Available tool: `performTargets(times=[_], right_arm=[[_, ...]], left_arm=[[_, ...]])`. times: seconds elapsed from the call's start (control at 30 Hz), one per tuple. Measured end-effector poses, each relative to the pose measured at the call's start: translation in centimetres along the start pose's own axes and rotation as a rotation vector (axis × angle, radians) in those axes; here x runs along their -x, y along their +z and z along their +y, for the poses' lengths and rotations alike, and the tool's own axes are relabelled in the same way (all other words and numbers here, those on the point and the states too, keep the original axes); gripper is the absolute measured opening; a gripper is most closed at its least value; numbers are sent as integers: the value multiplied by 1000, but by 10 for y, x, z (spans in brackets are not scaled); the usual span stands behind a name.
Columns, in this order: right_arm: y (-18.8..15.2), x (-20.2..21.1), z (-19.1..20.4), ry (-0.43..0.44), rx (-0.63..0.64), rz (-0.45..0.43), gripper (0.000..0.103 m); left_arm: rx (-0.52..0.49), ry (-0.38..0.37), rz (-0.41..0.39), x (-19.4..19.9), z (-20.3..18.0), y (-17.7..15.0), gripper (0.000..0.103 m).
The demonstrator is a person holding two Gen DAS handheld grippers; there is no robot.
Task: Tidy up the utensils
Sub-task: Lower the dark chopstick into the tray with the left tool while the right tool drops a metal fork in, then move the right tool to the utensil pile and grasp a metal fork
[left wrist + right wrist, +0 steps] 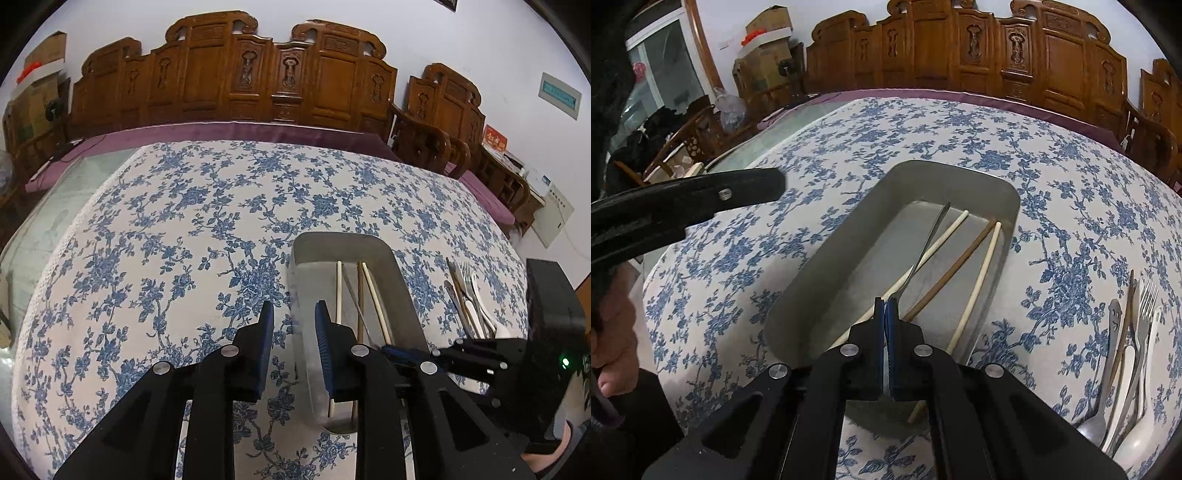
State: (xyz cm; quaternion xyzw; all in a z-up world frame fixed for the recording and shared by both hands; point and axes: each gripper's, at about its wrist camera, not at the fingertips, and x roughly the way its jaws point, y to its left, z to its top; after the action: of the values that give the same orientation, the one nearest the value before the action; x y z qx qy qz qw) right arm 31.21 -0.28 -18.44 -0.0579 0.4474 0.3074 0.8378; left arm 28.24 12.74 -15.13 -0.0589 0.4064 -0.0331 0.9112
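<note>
Right hand-held gripper (885,314) clenched on a thin metal utensil (925,247) over the grey rounded-rectangle tray (960,177); left hand-held gripper (294,317) released, straddling the tray's rim.

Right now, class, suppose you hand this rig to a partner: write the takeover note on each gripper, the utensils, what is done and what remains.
Right gripper: shut on the thin silver metal utensil, held over the grey rectangular metal tray.
Left gripper: open, empty, its fingers either side of the tray's left wall.
In the tray: two cream chopsticks and one brown chopstick.
Done: those three are in.
Left: release the silver utensil into the tray, then move the pile of cutlery (fork, spoons, others) lying on the blue floral tablecloth, right of the tray.
</note>
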Motion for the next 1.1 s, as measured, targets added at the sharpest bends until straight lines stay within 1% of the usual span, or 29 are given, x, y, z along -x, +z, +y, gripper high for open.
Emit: performTargets(times=[0.1, 0.17, 0.27, 0.4, 0.47, 0.53, 0.6, 0.67, 0.7, 0.8, 0.93, 0.97, 1.0, 1.1], right_arm=[[5, 0, -5, 4, -10, -8, 3], [7, 2, -6, 6, -17, -20, 6], [9, 7, -9, 26, -27, -34, 6], [1, 28, -17, 43, -33, -59, 6], [-5, 42, -22, 37, -34, -72, 6], [-15, 60, -32, 24, -36, -86, 6], [-26, 77, -46, -8, -46, -93, 6], [-34, 92, -59, -30, -59, -100, 6], [-38, 97, -65, -41, -63, -101, 6], [-52, 118, -91, -93, -86, -104, 6], [-69, 131, -120, -153, -125, -93, 6], [-75, 133, -130, -164, -142, -88, 12], [-78, 134, -135, -174, -151, -84, 14], [-90, 132, -151, -200, -174, -63, 15]], left_arm=[[-1, -1, 0, 0, 0, 0, 21], [-3, -1, -1, 0, -1, 0, 21], [-8, 1, 0, 0, -3, 0, 22], [-17, -6, -7, 3, -8, 0, 23], [-30, -16, -14, 5, -15, -2, 30], [-50, -26, -17, 7, -24, -3, 31], [-70, -40, -15, 8, -34, -6, 32], [-87, -59, -9, 7, -45, -9, 44], [-94, -73, -5, 7, -50, -10, 46], [-128, -92, 4, 6, -68, -16, 46], [-153, -114, 6, 6, -86, -22, 47], [-157, -124, 6, 6, -92, -24, 47], [-164, -134, 6, 7, -97, -26, 47], [-189, -153, 3, 8, -114, -32, 47]])
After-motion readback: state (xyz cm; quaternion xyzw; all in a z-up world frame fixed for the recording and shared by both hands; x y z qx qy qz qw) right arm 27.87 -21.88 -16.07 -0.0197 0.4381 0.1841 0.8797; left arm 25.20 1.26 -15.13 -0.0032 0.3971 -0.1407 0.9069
